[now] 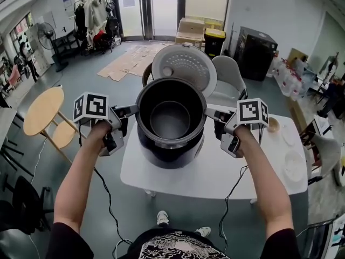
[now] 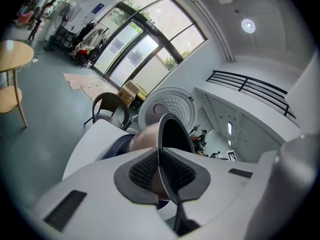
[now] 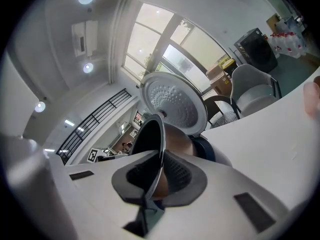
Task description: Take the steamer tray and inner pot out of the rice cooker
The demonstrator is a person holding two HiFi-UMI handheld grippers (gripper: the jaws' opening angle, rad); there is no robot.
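Inner pot: the inner pot (image 1: pixel 170 120) is a dark round metal vessel with a thin flared rim. It looks empty inside, and its outer wall is coppery in the left gripper view (image 2: pixel 141 140) and the right gripper view (image 3: pixel 176 140).
Where: it is held up over the rice cooker (image 1: pixel 170 154), near the middle of the white table (image 1: pixel 215 172), with its mouth level and facing up.
Left gripper: the left gripper (image 1: pixel 132 111) is clamped on the pot's left rim. Its own view shows the rim edge pinched between the ribbed pads (image 2: pixel 143 171).
Right gripper: the right gripper (image 1: pixel 211 113) is likewise closed on the opposite right rim, with the rim running between its pads (image 3: pixel 176 175).
Handling: the pot is probably stiff and fairly light when empty. The smooth, narrow rim likely gives little bite, so it could pivot or slip between two small pinch points. Opposite points on the rim seem the right hold, with both sides kept level.
Cooker lid: the lid (image 1: pixel 184 63) stands open on the far side, its perforated inner plate facing the person.
Steamer tray: I cannot pick it out. None sits in the pot, and pale dishes (image 1: pixel 295 162) at the right edge of the table are too small to tell.
Hidden: the pot's base and the cooker's cavity are covered by the pot itself, so whether the base has cleared the body cannot be told.
Around: a grey chair (image 1: pixel 229 77) stands beyond the table, and a round wooden table (image 1: pixel 43 110) stands well apart to the left.
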